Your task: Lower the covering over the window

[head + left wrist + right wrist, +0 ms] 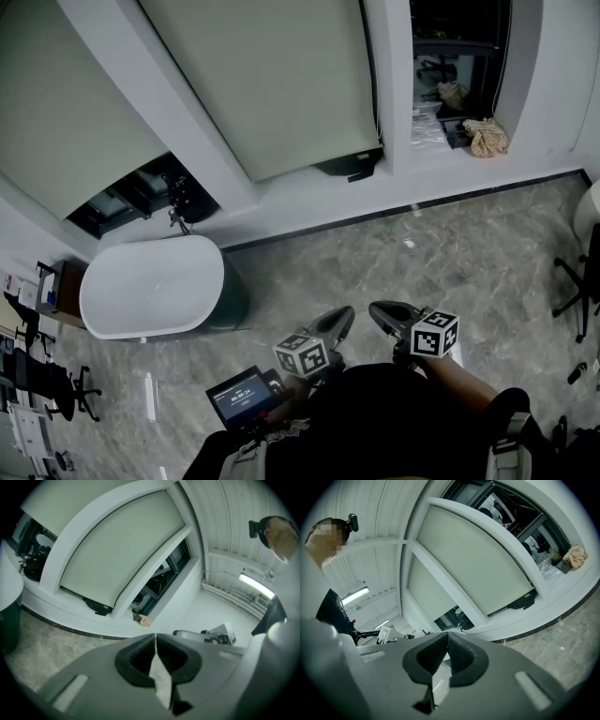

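Note:
A pale roller blind (272, 84) covers the middle window pane almost down to the sill. A second blind (66, 112) on the left pane stops short and leaves a dark gap below it. The right pane (459, 47) is bare and dark. Both grippers are held low by the person's body, well back from the window. My left gripper (339, 323) is shut and holds nothing. My right gripper (382, 314) is likewise shut and empty. The middle blind (122, 550) lies far beyond the left gripper (155, 635), and the same blind (473, 564) far beyond the right gripper (447, 634).
A white oval table (150, 286) on a dark base stands near the left pane. A black object (352, 167) lies on the sill under the middle blind, and a beige cloth (487, 136) at the right. Office chairs (581, 281) stand at both sides. Marble floor lies between.

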`<action>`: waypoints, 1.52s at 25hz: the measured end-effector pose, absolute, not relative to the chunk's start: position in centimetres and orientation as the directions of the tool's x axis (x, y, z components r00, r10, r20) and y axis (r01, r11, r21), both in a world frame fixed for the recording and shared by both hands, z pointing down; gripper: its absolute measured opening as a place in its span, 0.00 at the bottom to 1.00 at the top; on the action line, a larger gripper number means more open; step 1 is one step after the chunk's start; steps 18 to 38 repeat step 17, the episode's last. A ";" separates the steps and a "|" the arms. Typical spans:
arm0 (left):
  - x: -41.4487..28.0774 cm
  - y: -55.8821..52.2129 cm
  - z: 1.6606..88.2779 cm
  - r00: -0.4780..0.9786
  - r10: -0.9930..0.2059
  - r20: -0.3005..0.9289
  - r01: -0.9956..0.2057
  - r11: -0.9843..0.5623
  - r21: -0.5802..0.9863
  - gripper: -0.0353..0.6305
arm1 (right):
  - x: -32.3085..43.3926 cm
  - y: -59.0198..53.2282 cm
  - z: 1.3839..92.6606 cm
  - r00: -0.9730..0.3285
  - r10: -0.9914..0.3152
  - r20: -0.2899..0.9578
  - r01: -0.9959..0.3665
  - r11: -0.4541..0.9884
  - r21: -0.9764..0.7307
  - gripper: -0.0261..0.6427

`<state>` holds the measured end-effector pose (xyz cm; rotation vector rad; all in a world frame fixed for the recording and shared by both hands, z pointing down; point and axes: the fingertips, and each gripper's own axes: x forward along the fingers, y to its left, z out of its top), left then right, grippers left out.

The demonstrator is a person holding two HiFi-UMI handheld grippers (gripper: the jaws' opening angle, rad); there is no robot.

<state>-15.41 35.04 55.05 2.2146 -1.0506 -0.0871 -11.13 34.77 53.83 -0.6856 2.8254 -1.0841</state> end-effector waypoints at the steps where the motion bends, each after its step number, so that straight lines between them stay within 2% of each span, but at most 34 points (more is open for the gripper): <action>1: -15.5 35.0 55.1 0.674 -0.706 0.216 -0.662 -0.449 0.600 0.07 | -11.2 34.8 53.9 -0.900 -0.418 0.121 -0.391 0.655 -0.646 0.05; 38: -16.1 35.0 55.4 0.688 -0.693 0.215 -0.654 -0.464 0.597 0.07 | -12.4 34.7 54.1 -0.898 -0.421 0.127 -0.401 0.666 -0.628 0.05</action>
